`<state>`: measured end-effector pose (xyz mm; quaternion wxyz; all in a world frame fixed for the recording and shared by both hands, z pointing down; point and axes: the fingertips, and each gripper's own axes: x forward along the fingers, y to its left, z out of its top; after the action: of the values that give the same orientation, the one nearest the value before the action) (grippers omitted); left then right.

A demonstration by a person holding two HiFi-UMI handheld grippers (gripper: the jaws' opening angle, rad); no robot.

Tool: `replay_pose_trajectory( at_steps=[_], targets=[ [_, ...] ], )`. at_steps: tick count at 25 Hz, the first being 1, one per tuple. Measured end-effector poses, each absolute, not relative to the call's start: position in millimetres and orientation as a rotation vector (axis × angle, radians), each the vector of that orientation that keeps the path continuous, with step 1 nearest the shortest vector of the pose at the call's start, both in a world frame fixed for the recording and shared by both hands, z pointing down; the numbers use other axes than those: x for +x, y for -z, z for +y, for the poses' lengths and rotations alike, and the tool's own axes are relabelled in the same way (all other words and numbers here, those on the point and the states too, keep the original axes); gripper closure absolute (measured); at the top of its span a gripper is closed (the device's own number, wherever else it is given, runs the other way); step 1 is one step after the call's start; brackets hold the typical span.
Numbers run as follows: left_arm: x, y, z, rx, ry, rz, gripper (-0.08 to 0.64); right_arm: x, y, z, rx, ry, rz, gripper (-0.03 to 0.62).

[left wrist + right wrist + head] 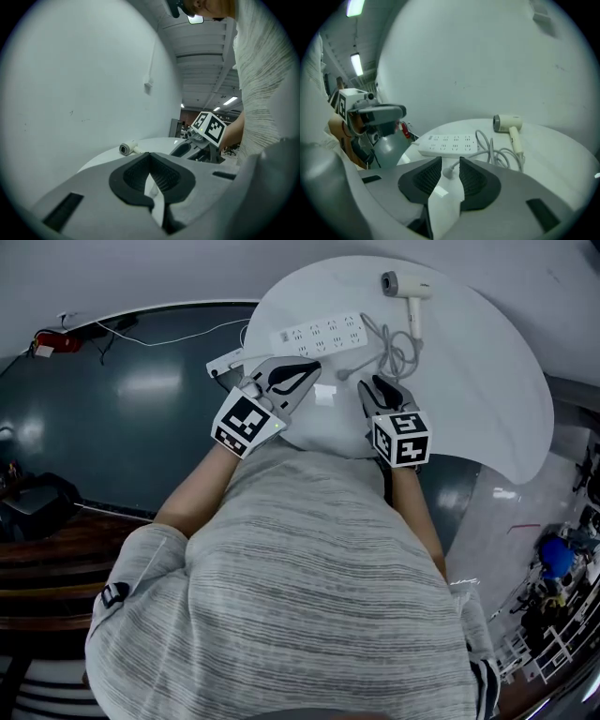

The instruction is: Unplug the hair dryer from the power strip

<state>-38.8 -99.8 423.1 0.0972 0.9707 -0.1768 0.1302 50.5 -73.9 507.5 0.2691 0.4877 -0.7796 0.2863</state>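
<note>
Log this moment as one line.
plug: out of power strip, lying on table | hair dryer: on table | left tool: shut, empty | right tool: open, empty

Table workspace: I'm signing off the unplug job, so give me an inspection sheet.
Surface: round white table.
Job's things: hair dryer and power strip lie apart; plug out, lying free.
Clutter: small white item at left edge, unclear.
Grippers: left gripper tongs shut, empty; right gripper tongs apart, empty.
Cables: dryer cord looped beside strip; thin wire across dark floor.
Surroundings: white wall; red object by it.
</note>
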Motion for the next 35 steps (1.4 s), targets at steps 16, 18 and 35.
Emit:
replay_pose_trajectory(
  at_steps=[16, 18, 35],
  targets=[
    [-34, -388, -74, 2.873, -0.192, -0.387, 0.554, 8, -383, -68, 1.349, -0.434, -2.704, 0.563],
    [-34, -388, -71, 2.867, -0.188, -0.372, 0.554, 4, -383, -67, 1.313, -0.427, -2.71, 0.566],
    [-27, -399, -62, 2.842, -0.196, -0.331, 0.554, -7, -391, -59, 1.153, -0.457, -2.709, 0.568]
  ],
)
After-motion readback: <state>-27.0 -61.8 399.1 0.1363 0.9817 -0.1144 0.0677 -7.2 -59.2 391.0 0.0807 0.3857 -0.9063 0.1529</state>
